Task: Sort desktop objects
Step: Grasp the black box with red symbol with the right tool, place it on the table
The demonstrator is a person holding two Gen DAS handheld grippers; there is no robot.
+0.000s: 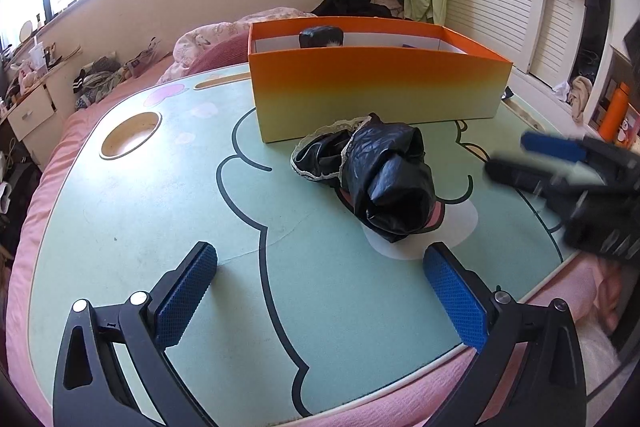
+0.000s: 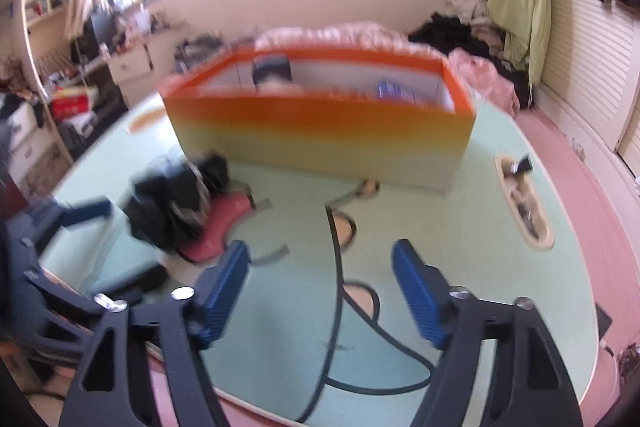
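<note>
both grippers hover wide open and hold nothing. crumpled black lace-trimmed cloth [image 1: 372, 175] lies on the mint-green table [image 1: 160, 211] just before the orange-to-yellow cardboard box [image 1: 376, 95], beyond the left gripper [image 1: 320, 267] and left of the right gripper [image 2: 320, 263].

Orange box [image 1: 376, 95]: near wall hides most contents; dark item [image 1: 321, 37] shows its top only. Right gripper [image 1: 516, 161]: motion-blurred, body cut by frame edge. Right wrist view: blurred throughout; black bundle [image 2: 172, 203] smeared, blue item [image 2: 396, 91] in box unidentifiable
</note>
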